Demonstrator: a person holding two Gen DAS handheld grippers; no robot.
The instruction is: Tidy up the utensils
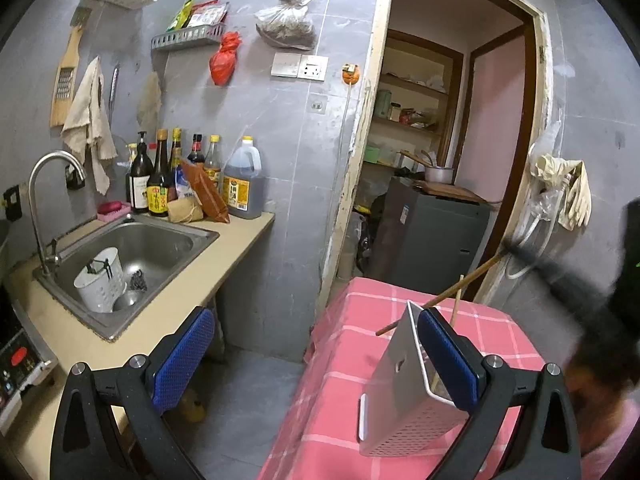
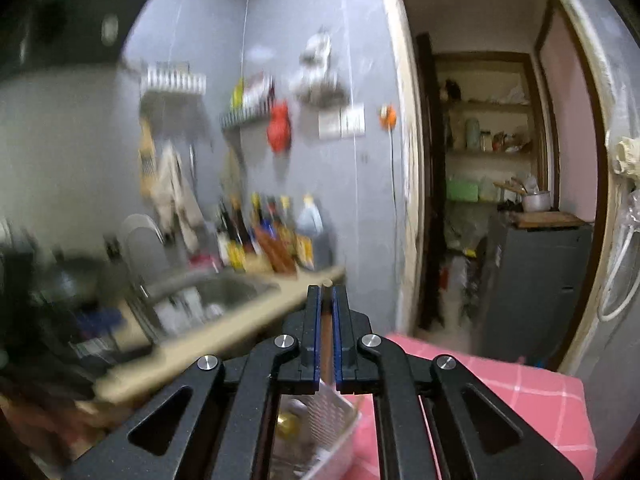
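Holding a thin brown wooden chopstick [image 2: 327, 322] tight, the right gripper [image 2: 327, 300] hangs over the perforated metal utensil holder [image 1: 404, 392]; the left gripper [image 1: 316, 356] gapes wide.

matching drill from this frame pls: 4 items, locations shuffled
Items:
1. white perforated cup
2. metal utensil holder
3. brown chopstick
4. red bag

Places:
A. hanging on the wall
B. on the pink checked cloth, against a left gripper finger
C. in the sink
D. clamped in the right gripper

Pairs: 1-C, 2-B, 3-D, 4-A
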